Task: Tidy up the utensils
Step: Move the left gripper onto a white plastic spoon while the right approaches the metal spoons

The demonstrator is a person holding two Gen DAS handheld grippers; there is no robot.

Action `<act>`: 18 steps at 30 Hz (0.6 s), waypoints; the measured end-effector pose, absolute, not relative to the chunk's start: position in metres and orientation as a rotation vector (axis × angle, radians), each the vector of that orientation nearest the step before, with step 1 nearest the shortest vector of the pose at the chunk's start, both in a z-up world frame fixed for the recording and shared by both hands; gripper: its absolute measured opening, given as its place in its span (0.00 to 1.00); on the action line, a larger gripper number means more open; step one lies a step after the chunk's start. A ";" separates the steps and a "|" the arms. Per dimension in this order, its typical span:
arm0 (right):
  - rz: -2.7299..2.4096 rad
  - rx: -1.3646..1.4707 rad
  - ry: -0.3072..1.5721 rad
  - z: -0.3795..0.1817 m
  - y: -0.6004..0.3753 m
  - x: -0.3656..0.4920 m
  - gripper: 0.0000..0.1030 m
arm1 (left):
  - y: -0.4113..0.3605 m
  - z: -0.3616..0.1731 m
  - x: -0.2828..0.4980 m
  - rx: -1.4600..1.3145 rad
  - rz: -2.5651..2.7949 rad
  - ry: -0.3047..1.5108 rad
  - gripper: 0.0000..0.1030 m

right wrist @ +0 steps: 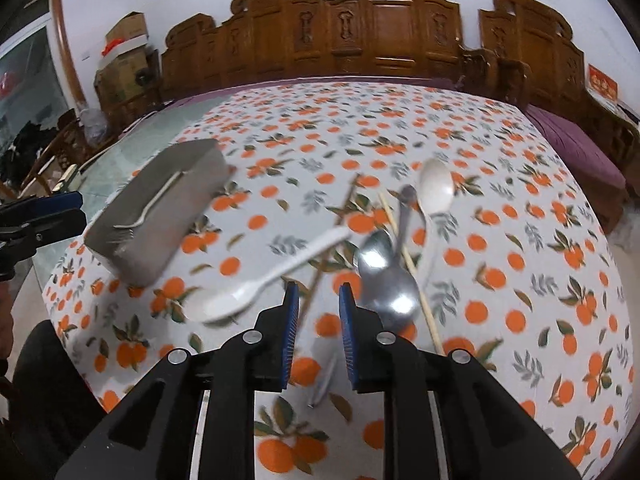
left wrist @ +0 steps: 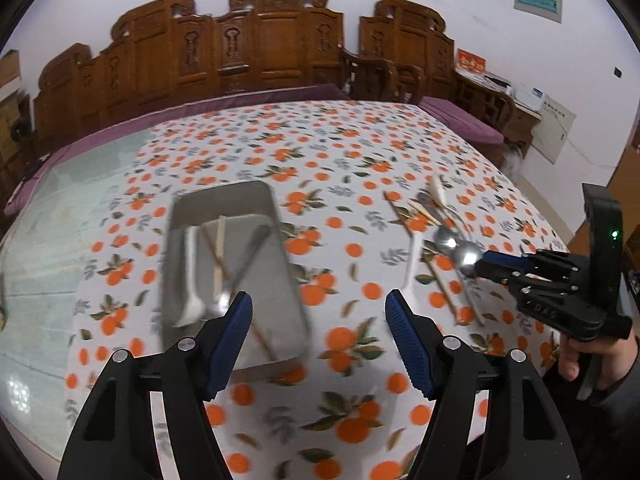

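A metal tray [left wrist: 224, 189] lies on the orange-print cloth, holding a white spoon [left wrist: 191, 272], chopsticks [left wrist: 219, 248] and a metal spoon [left wrist: 240, 268]. My left gripper [left wrist: 319, 312] hovers open over the tray's near right corner with nothing between its fingers. To the right is a loose pile: a white spoon [right wrist: 264, 280], two metal spoons [right wrist: 388, 280], another white spoon [right wrist: 436, 188], pale chopsticks [right wrist: 412, 272] and a brown chopstick [right wrist: 344, 208]. My right gripper [right wrist: 319, 304] hangs just before this pile, its jaws a narrow gap apart and gripping nothing. A fork [right wrist: 152, 208] leans in the tray [right wrist: 160, 240].
A carved wooden bench [left wrist: 256, 48] with purple cushions [left wrist: 460, 116] runs behind the table. Bare glass tabletop [left wrist: 60, 216] shows left of the cloth. A hand [left wrist: 580, 356] holds the right gripper's handle. A small metal piece [right wrist: 324, 384] lies under the right gripper.
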State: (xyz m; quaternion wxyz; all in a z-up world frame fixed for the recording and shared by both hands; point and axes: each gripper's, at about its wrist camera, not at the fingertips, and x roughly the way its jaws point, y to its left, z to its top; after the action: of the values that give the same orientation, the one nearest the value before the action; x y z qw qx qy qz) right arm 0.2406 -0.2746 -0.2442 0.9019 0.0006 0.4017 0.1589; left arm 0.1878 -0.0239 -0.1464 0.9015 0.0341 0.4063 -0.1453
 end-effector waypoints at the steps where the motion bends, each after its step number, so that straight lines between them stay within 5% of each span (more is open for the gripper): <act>1: 0.331 0.010 0.835 -0.246 -0.277 0.241 0.22 | -0.032 -0.150 0.188 0.072 -0.312 0.847 0.64; 8: 0.338 0.010 0.847 -0.257 -0.282 0.239 0.22 | -0.075 -0.177 0.195 0.079 -0.364 0.902 0.63; 18: 0.337 0.042 0.833 -0.254 -0.290 0.241 0.22 | -0.098 -0.215 0.220 0.054 -0.360 1.014 0.42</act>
State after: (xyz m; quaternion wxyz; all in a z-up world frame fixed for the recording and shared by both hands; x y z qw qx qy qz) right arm 0.2407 -0.2896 -0.2542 0.9006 0.0204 0.4025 0.1628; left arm 0.2204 -0.0980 -0.2145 0.8584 0.0255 0.4827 -0.1715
